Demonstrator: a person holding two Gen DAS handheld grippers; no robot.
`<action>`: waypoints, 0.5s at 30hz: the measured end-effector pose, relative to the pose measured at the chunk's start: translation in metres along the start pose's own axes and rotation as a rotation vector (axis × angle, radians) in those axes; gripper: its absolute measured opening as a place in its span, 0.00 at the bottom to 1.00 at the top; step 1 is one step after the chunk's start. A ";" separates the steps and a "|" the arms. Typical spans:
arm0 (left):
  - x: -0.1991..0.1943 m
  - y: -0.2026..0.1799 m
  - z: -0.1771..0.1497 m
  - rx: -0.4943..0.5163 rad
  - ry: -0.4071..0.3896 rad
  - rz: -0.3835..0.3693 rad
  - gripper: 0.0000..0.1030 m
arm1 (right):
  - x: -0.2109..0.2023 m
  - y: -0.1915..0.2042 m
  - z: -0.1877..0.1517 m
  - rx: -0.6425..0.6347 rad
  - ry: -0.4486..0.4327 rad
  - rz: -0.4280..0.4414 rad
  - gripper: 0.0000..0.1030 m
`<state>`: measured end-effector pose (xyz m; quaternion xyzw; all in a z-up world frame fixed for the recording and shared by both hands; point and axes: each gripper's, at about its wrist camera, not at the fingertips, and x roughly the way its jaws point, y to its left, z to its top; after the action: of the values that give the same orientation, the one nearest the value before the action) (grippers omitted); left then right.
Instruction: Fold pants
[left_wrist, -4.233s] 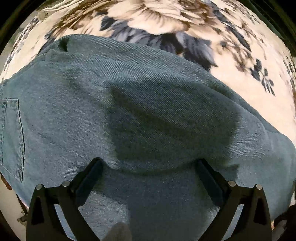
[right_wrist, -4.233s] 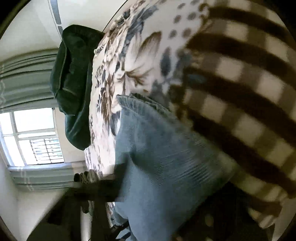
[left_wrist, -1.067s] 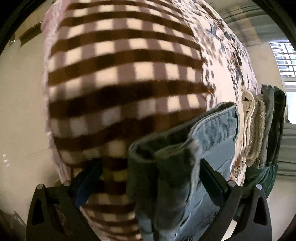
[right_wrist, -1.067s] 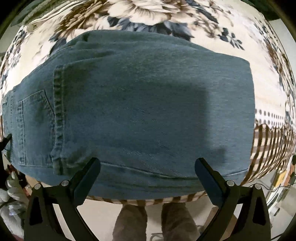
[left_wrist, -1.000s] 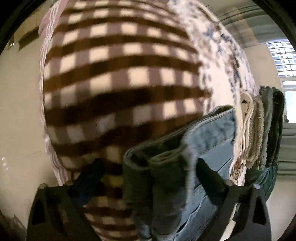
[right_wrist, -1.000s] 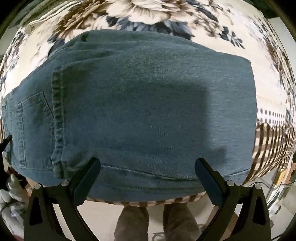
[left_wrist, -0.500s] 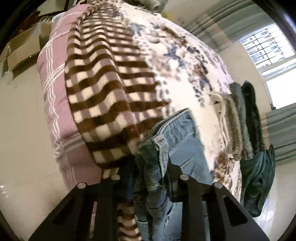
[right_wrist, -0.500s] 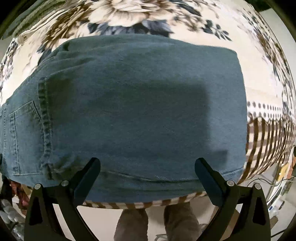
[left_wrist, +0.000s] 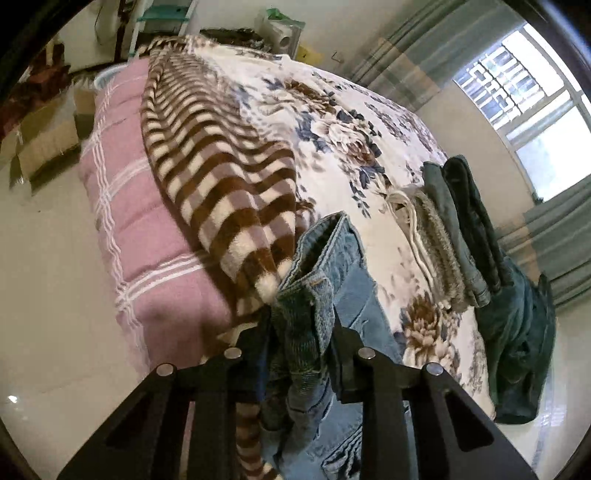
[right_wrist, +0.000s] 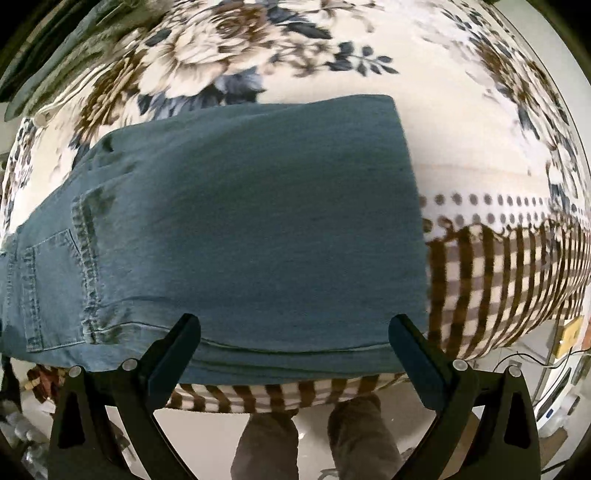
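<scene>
Bed (left_wrist: 122, 236): covered by a floral spread (left_wrist: 332, 122) and a brown checked blanket (left_wrist: 221, 177). The folded jeans (right_wrist: 258, 229) are laid near the bed's front edge, partly on the checked blanket, partly on the floral spread.

Risks, largest first:
- The whole folded bundle could be dragged off the edge. One end of the denim is clamped by the left tool (left_wrist: 301, 332), whose jaws have just been closing on a thick wad of waistband; if that end is lifted or pulled toward the floor side, the stacked layers may be slid apart and the fold lost.
- The checked blanket appears to lie very close to the clamped wad; whether any of it is caught between the pads cannot be told. If it is, the blanket would be hauled along with the jeans.
- The grip is taken on a bulky, bunched seam, judged likely to slip under a sharp tug.

Right tool (right_wrist: 295, 332): spread wide, nothing between the jaws, held above the near hem of the jeans and pointed straight down. No support is given to the far end of the bundle.

Surroundings: a stack of folded garments (left_wrist: 454, 240) is seen further along the bed, with dark green clothing (left_wrist: 521, 339) draped over the edge beside it. A next fold toward that side could be crowded by the stack. The person's legs (right_wrist: 314, 439) stand at the bed's edge below.
</scene>
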<state>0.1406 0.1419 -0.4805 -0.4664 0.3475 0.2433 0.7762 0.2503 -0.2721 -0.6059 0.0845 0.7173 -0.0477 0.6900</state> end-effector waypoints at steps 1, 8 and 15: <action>0.008 0.006 0.001 -0.026 0.015 -0.018 0.27 | -0.002 -0.005 0.000 0.003 0.000 0.002 1.00; -0.001 0.067 -0.019 -0.304 0.056 -0.082 0.58 | -0.003 -0.018 0.002 -0.003 0.014 -0.005 1.00; 0.039 0.063 -0.041 -0.265 0.155 -0.082 0.61 | 0.002 -0.004 0.007 -0.048 0.026 -0.019 1.00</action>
<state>0.1086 0.1355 -0.5588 -0.5958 0.3520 0.2183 0.6881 0.2560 -0.2767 -0.6082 0.0617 0.7279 -0.0358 0.6820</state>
